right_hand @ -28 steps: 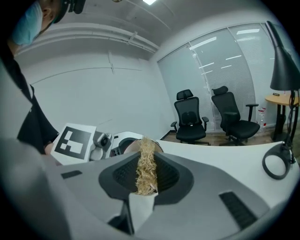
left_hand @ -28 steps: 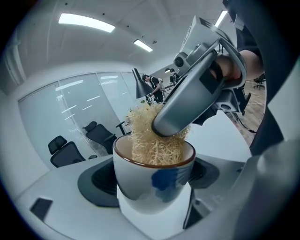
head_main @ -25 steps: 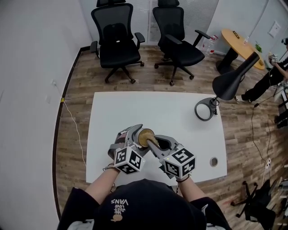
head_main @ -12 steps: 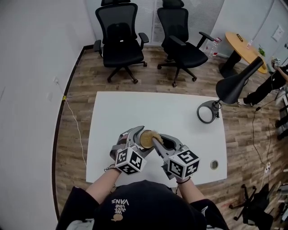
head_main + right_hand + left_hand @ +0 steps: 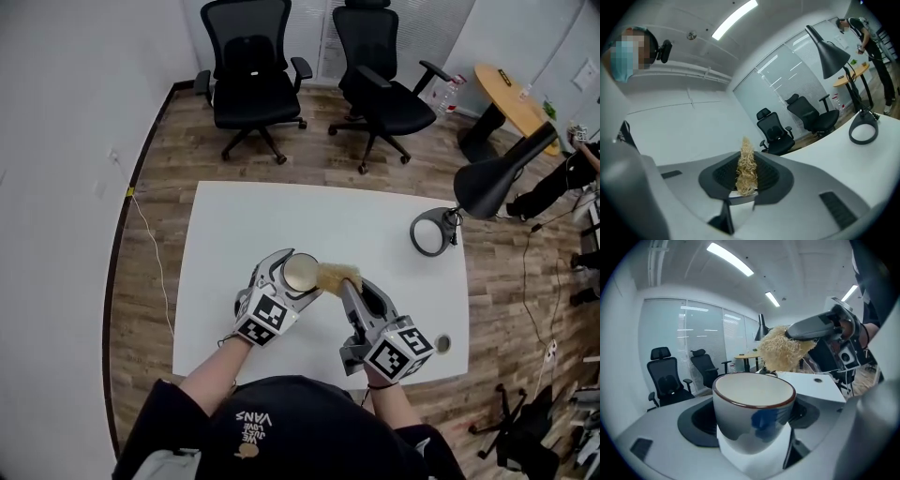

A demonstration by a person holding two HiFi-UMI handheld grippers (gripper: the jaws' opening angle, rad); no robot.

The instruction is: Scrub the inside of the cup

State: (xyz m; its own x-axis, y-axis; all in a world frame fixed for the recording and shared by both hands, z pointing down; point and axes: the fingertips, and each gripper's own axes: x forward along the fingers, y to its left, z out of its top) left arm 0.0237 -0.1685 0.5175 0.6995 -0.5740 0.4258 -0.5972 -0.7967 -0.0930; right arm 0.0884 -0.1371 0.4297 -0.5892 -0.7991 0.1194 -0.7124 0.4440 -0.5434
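Nearest, at 6 o'clock in the head view: a person's arms in dark sleeves, one gripper in each hand, over the near half of a white bench [image 5: 234, 234].

Left gripper [image 5: 294, 275]: jaws closed on the lower body of a pale cup [image 5: 753, 416] with a dark red-brown rim and a blue smudge on its side. Mouth turned up toward the head camera, inside pale and bare.

Right gripper [image 5: 350, 284], at 3 o'clock of the cup: jaws pinched narrow on a straw-coloured fibrous scrubber [image 5: 746, 166], bushy end sticking out past the tips. Scrubber outside the cup, just beside the rim at 3 o'clock from above, and up beyond the far rim in the left gripper view. Touching the rim or not: impossible to tell.

Farther out, at 2 o'clock on the bench, the round base of a black desk lamp [image 5: 428, 231]. Near the right corner, a small round grommet [image 5: 443, 343].

Beyond the bench at 12 o'clock, two black office chairs [image 5: 251, 75] on a wood floor. At 2 o'clock, a round yellow table [image 5: 506, 94].

Likely step: scrubbing paused or about to begin, scrubber clear of the mouth. Next move, on this reading: swing the scrubber toward 9 o'clock over the mouth, lower it inside, press against wall and base, and twist. Cup to be gripped firmly enough in the left jaws not to slip under the sideways push.
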